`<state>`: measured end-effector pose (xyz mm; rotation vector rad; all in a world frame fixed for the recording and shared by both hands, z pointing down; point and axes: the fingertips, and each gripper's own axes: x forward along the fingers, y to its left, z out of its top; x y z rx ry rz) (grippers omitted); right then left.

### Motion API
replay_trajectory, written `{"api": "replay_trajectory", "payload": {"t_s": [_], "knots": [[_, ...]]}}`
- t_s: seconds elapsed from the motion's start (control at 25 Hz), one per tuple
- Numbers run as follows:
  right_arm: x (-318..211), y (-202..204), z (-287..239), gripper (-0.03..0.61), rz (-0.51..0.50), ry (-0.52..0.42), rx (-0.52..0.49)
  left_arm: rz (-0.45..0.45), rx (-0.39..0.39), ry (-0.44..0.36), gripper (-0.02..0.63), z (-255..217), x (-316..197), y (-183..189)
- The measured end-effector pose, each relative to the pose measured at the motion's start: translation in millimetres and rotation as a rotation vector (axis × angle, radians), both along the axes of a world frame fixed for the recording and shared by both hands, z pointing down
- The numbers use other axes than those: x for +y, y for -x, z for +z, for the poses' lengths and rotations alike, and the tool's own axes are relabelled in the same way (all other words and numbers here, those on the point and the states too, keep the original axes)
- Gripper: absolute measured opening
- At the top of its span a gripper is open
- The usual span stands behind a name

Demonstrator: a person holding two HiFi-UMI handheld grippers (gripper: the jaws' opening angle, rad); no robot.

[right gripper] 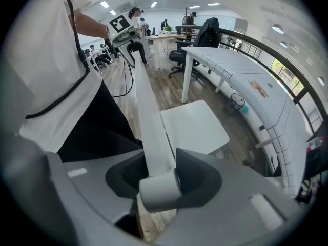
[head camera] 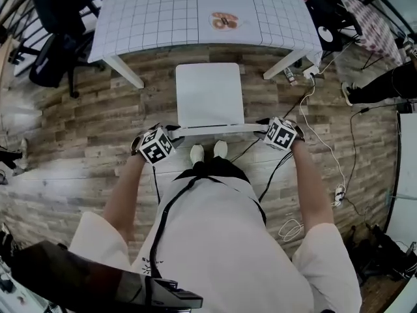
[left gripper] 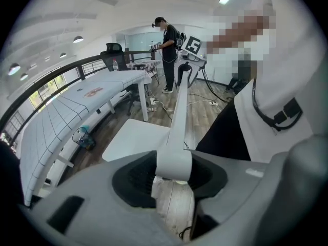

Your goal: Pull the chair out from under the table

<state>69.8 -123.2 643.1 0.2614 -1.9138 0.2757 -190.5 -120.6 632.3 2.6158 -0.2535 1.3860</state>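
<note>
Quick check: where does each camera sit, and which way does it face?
Head view: on the person's head, looking steeply down at the white chair before the table; forearms, shoes, left hand-held gripper and right hand-held gripper show.
Left gripper view: rides the left hand-held gripper, looking along the backrest rail it clamps toward the right one; shirt at right.
Right gripper view: rides the right hand-held gripper, looking back along that rail; shirt at left.
Shared: both gripper views show rail, seat and table.
</note>
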Motion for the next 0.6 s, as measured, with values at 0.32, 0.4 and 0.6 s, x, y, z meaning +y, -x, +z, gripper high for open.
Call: {"api": "replay_trajectory", "payload": {"t_s": [0.32,0.4,0.6], "knots": [[17.0,-3.5,17.8,0.152,0.004,0.049,0.036,-0.055,0.056,-0.038,0.158,16.3,13.6,-2.8],[16.3,-2.9,17.8,0.152,-0.007,0.05,0.05,-0.053,0.053,-0.045,0.158,17.1,12.5,-3.0],[16.4,-3.2,18.5,0.152,-0.014,0.042,0.03,-0.092,0.042,-0.06,0.163,18.1,13.0,-6.2]]}}
